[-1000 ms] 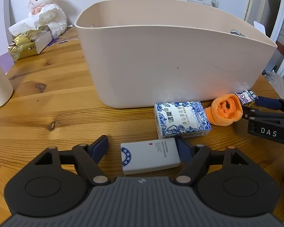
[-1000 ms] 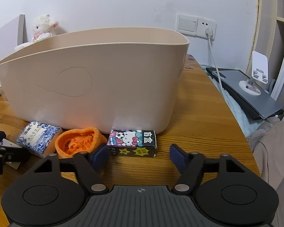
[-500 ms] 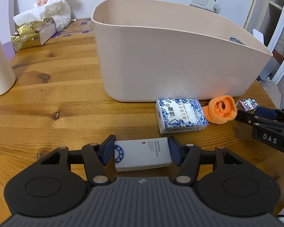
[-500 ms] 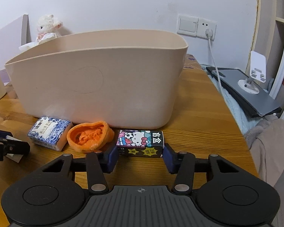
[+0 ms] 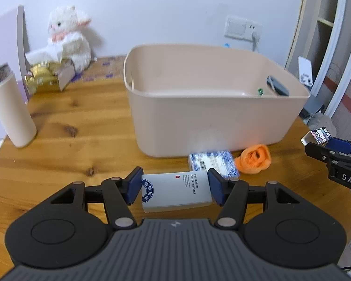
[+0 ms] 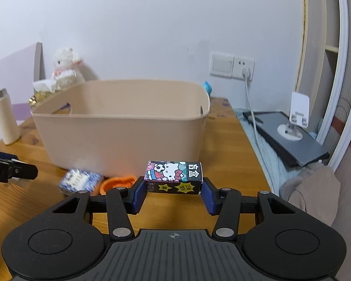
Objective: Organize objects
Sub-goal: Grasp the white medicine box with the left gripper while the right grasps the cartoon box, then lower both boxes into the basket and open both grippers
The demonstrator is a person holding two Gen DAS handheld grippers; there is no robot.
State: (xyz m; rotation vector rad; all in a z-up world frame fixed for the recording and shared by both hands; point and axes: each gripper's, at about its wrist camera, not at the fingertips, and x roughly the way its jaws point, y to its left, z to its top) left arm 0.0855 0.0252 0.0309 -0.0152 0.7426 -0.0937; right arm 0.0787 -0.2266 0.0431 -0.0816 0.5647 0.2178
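Observation:
My left gripper (image 5: pixel 174 188) is shut on a white box with a blue round logo (image 5: pixel 175 190), held above the wooden table (image 5: pixel 70 154). My right gripper (image 6: pixel 173 193) is shut on a small cartoon-cat box (image 6: pixel 174 176), also lifted; that box (image 5: pixel 319 135) shows at the right edge of the left wrist view. A beige plastic bin (image 5: pixel 213 114) (image 6: pixel 119 126) stands ahead of both. In front of it lie a blue-and-white patterned pack (image 5: pixel 211 164) (image 6: pixel 79 180) and an orange rolled sock (image 5: pixel 255 158) (image 6: pixel 117 182).
A cream bottle (image 5: pixel 10 107) stands at the table's left. A white plush lamb (image 5: pixel 67 37) and a gold tissue box (image 5: pixel 46 78) sit at the back left. A dark item (image 5: pixel 277 86) lies inside the bin. A grey tablet with a white stand (image 6: pixel 290 131) lies right of the table.
Both grippers closed on their boxes and rose with them off the table. The views now look down over the bin's rim.

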